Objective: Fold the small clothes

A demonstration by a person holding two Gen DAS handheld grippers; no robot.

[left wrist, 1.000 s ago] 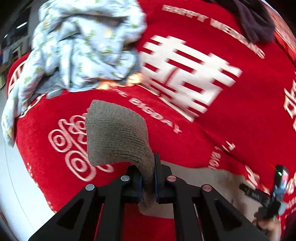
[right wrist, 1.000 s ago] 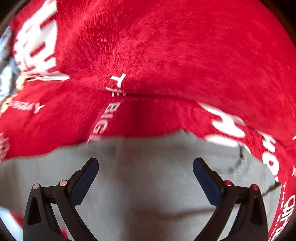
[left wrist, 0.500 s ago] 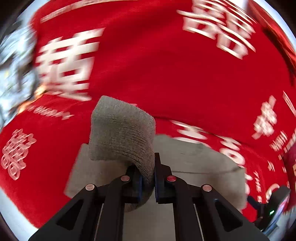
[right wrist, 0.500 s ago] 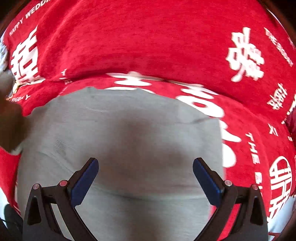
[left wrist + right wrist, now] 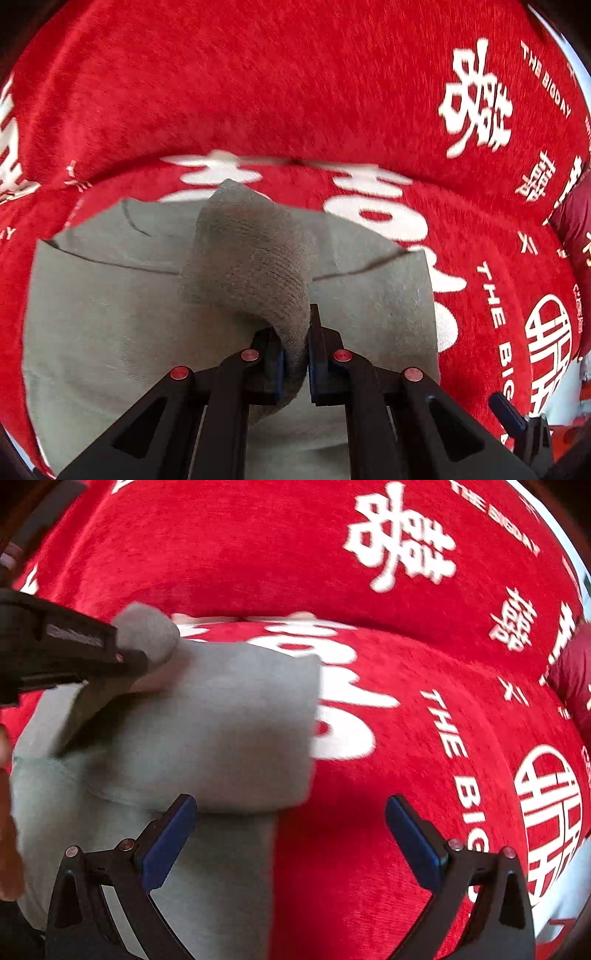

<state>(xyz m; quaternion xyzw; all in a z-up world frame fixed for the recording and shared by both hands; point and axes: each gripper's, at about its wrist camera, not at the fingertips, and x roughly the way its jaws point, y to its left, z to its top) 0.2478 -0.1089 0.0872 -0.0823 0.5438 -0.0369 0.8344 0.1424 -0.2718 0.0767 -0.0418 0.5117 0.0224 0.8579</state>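
The left tool (image 5: pixel 295 354) pinches the ribbed cuff (image 5: pixel 251 262) of the grey top (image 5: pixel 110 332), which lies on the red cloth (image 5: pixel 295 92). The right tool (image 5: pixel 291 834) hangs wide open above it. If the cuff slips out, the fold could flop crooked.

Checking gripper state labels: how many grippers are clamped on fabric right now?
1. The left gripper is shut on the grey garment's ribbed cuff. The right gripper hangs open over the garment's right edge.
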